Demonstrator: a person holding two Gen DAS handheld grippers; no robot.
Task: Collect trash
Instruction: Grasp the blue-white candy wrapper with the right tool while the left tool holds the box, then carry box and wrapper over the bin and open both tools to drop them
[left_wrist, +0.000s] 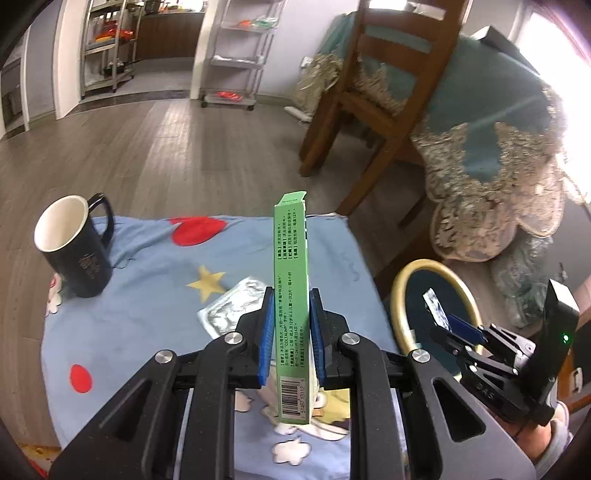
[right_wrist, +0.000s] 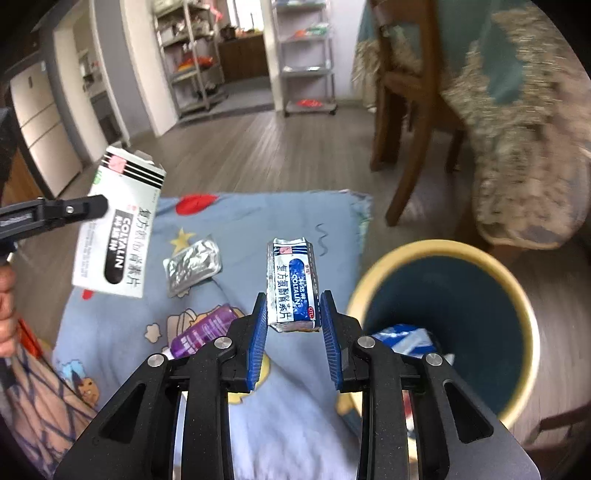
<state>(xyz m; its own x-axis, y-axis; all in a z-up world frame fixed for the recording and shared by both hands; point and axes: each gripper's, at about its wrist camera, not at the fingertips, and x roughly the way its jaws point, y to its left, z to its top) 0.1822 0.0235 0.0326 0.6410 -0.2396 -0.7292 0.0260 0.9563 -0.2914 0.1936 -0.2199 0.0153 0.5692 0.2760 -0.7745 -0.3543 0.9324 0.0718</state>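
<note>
Left gripper (left_wrist: 291, 328): clenched on upright green box (left_wrist: 291, 295), above the blanket (left_wrist: 147, 295).
Right gripper (right_wrist: 293, 328): grasping crumpled sachet (right_wrist: 293, 284), beside the bin (right_wrist: 524, 314).
Blanket: foil pack (right_wrist: 192, 269), purple tube (right_wrist: 207, 330).

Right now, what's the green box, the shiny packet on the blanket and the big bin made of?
The green box looks like thin printed cardboard: flat folded panels and an open end flap. The shiny packet looks like crinkled silver foil, with bright wrinkly reflections. The bin looks like smooth plastic, dark blue inside with a cream rim, though it could be painted metal.
</note>
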